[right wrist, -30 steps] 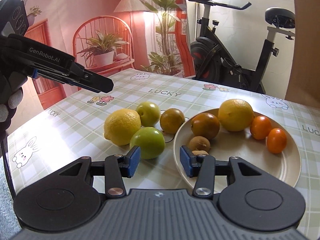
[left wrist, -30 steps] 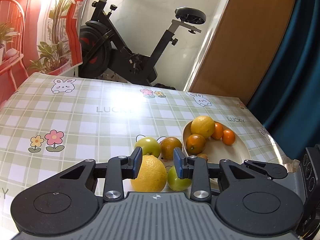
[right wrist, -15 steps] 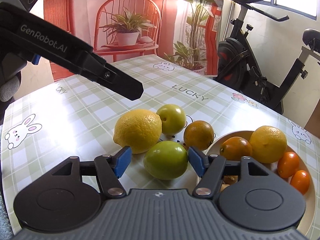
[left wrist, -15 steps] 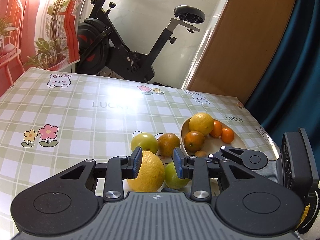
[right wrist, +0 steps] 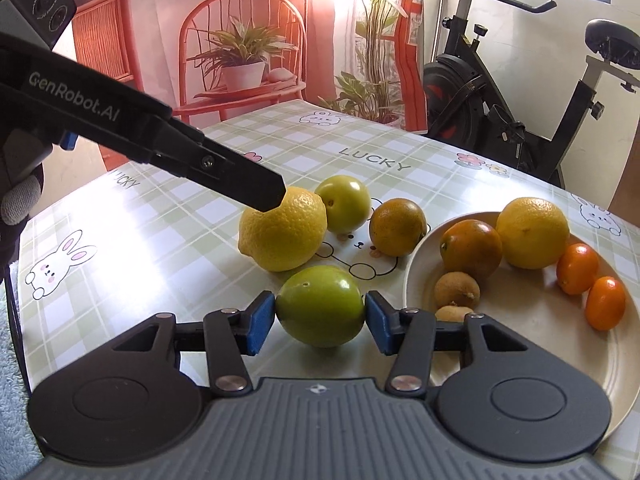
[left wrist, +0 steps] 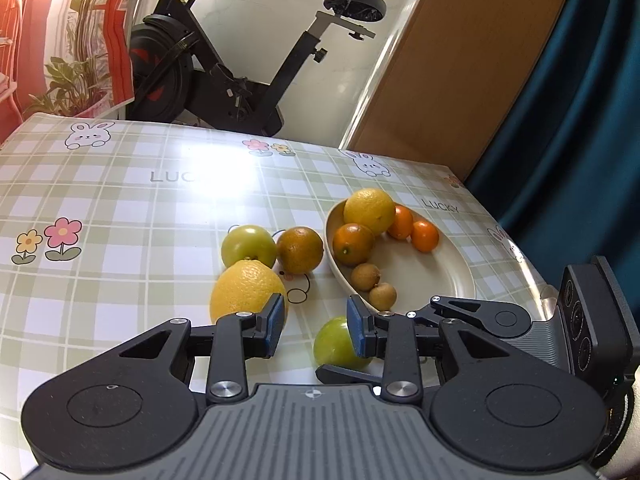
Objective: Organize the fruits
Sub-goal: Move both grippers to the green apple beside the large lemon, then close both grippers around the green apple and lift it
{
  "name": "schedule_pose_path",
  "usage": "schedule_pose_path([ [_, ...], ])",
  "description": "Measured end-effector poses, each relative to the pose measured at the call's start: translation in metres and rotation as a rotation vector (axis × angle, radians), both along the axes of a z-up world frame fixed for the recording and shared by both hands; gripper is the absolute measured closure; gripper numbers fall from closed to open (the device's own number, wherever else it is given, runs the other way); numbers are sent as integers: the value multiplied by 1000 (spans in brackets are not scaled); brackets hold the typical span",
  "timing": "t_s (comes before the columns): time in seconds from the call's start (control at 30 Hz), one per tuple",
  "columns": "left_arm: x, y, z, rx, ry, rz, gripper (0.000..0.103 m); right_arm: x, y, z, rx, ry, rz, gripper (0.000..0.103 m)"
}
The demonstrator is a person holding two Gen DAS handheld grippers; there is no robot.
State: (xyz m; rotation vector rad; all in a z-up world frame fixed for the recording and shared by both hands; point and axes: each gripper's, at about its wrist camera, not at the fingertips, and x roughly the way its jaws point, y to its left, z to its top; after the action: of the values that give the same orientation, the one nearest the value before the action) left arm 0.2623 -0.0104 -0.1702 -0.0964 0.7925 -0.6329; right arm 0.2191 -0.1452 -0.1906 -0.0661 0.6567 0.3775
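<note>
On the checked tablecloth a green apple (right wrist: 320, 308) sits between the blue pads of my right gripper (right wrist: 320, 317). The jaws are closing, and both pads touch its sides. The same apple (left wrist: 332, 344) shows in the left wrist view, partly behind my left gripper (left wrist: 314, 320), which is open a narrow gap and holds nothing. A lemon (right wrist: 284, 232) lies just beyond, with the left gripper's fingertip (right wrist: 272, 196) over its top. A second green apple (right wrist: 344, 204) and an orange (right wrist: 398, 226) lie behind it.
A cream plate (right wrist: 520, 320) on the right holds a yellow citrus, an orange, two small orange kumquats and two small brown fruits. The table edge runs close behind the plate in the left wrist view. An exercise bike (left wrist: 224, 64) stands beyond the table.
My right gripper has come forward and down around the green apple. Its jaws widened, then drew in onto the fruit. The left gripper stays narrow, and its view has shifted slightly to the right.
</note>
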Motion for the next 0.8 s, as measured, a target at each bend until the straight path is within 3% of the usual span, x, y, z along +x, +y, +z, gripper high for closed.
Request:
schedule_pose_path([
  [0.33,-11,-28,-17,17,51,-65,67,-39,-11,0,48,-46,-55,51],
  [0.8,-17,-47,-28,55,89,-118,65,-50,-10,-5,35,-43,-75,50],
])
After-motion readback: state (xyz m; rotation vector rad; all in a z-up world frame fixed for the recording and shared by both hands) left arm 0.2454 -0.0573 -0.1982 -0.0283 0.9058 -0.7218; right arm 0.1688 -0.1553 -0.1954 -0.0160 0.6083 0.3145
